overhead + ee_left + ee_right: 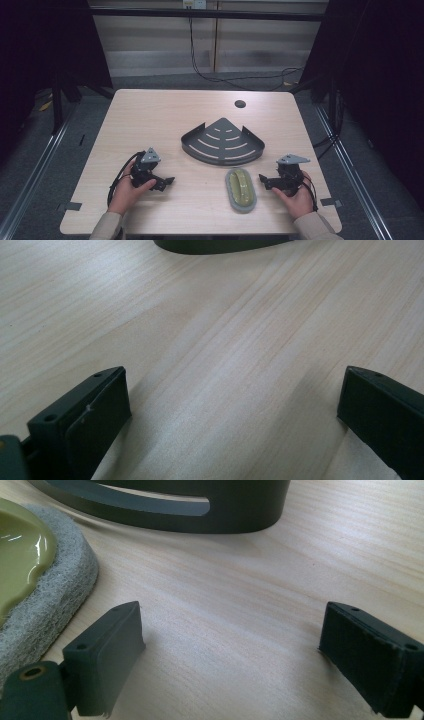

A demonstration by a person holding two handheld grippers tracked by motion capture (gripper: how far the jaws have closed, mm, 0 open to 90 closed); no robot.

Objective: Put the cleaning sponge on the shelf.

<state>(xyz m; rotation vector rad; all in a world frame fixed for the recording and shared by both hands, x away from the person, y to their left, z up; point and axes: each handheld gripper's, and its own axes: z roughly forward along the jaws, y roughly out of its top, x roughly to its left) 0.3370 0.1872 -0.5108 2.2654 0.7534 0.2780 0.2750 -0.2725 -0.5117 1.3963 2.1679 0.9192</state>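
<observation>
A dark grey fan-shaped corner rack (223,141) with slots in its floor lies at the middle of the table. In front of it lies an oval scrubbing pad (240,189) with a grey felt rim and an olive-green top. My left gripper (167,182) rests low on the table at the front left, open, nothing between its jaws. My right gripper (263,181) sits just right of the pad, open and empty. In the right gripper view (230,650) the pad (45,580) is at the left and the rack's wall (235,510) ahead. The left gripper view (235,410) looks over bare wood.
The light wooden table (150,120) has a round cable hole (240,104) near its far edge. Cables run over the floor behind the table. Dark curtains and metal rails stand at both sides.
</observation>
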